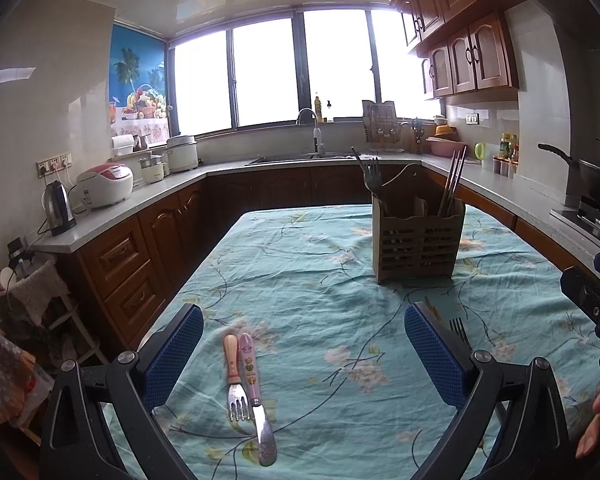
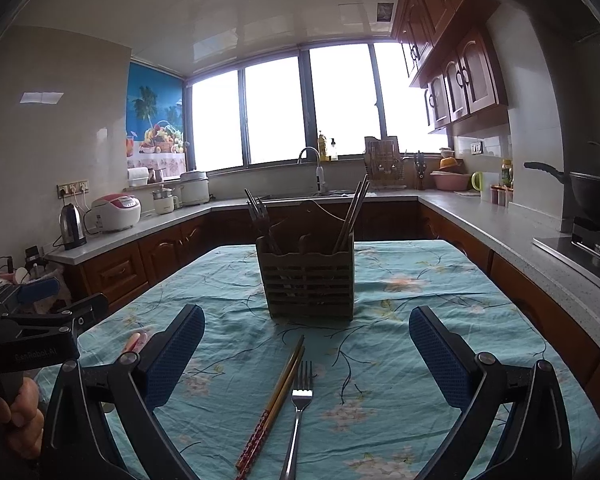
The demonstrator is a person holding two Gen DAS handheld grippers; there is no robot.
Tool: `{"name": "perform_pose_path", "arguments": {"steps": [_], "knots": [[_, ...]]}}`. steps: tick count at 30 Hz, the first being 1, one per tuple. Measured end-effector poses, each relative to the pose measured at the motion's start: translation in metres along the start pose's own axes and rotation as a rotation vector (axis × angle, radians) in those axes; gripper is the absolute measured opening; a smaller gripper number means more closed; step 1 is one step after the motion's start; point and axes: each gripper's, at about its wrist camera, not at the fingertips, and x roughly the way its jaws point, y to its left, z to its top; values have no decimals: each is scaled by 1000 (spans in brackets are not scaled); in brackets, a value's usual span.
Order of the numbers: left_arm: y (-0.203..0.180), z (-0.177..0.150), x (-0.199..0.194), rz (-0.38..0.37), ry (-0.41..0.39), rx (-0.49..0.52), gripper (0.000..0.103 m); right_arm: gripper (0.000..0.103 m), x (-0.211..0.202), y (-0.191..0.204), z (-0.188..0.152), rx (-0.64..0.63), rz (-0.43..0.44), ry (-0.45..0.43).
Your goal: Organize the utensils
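We hold both grippers low over a table spread with a teal floral cloth (image 1: 340,280). Our left gripper (image 1: 304,356) stands wide open with nothing between its blue pads. On the cloth between its fingers lie a small fork (image 1: 235,376) with a pinkish wooden handle and a small knife (image 1: 256,396) with a pink patterned handle. They lie side by side and touching, tines and blade toward us, handles pointing away.

Our right gripper (image 2: 306,360) is also spread wide and grips nothing. Between its fingers a pair of chopsticks (image 2: 274,404) lies on the cloth with the red patterned ends toward us. Just to their right lies a steel fork (image 2: 298,412), tines pointing away from us. The two sit near each other; we cannot tell whether they touch.

The holder (image 2: 306,276), a brown slatted box with several compartments, stands upright on the cloth beyond these pieces, toward the far end of the table. Forks (image 2: 258,216) lean out of its left compartment and dark chopsticks (image 2: 354,216) out of its right one.

In the left view the holder (image 1: 418,240) stands to the right of centre, and the steel fork's tines (image 1: 458,328) peek out just past the right finger. The right gripper's body shows at that view's right edge.
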Motion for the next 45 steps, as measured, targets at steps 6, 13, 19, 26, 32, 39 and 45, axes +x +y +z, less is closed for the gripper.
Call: {"name": "perform_pose_path", "arguments": {"steps": [6,13,19,26,32,39,45], "knots": [[-3,0,-2,-6,-6,4,102,103,1,0,0,2,0,1],[-6,-1,-4,-14,-13,7,102,103,1,0,0,-2,-1,0],[-6,-1,-4,-16,-12,6,102,103,0,0,-1,-1,-1,0],[-7,0,-4,-21,-10,5,102,103,1,0,-2,-1,2,2],[-9,1,-5,-22,-12,3,102,103,1,-1,-2,-2,4,1],[-12,0,-6,-24,-16,5,102,103,0,0,1,-8,10,-8],[-14,0,-6,-25,-15,4,102,103,1,0,2,-11,16,-9]]}}
